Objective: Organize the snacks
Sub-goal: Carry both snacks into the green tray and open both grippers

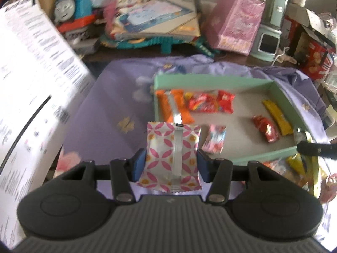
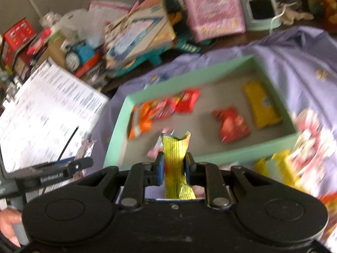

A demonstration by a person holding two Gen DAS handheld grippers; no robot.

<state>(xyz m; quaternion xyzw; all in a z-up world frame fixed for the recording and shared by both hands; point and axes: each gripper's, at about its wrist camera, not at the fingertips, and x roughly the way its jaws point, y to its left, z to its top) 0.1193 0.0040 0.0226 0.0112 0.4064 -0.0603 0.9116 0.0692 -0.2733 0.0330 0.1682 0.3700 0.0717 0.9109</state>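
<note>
My left gripper [image 1: 171, 165] is shut on a white snack packet with a pink petal pattern [image 1: 164, 147], held above the purple cloth just left of the green tray [image 1: 210, 79]. My right gripper [image 2: 174, 166] is shut on a yellow-green wrapper [image 2: 174, 154], held over the near edge of the green tray [image 2: 242, 154]. Inside the tray lie orange packets [image 1: 166, 105], red packets [image 1: 206, 102], a red pack [image 1: 266, 127], a yellow bar [image 1: 277, 113] and a pink-white packet [image 1: 214, 139]. The right gripper's tip [image 1: 311, 148] shows at the right edge of the left wrist view.
Loose snacks [image 2: 294, 158] lie on the purple cloth [image 1: 101, 122] to the right of the tray. A white printed sheet [image 1: 31, 80] stands at the left. Toys, a pink box [image 1: 236, 29] and a mint appliance [image 1: 271, 27] crowd the back. A hand [image 2: 8, 221] holds the left gripper.
</note>
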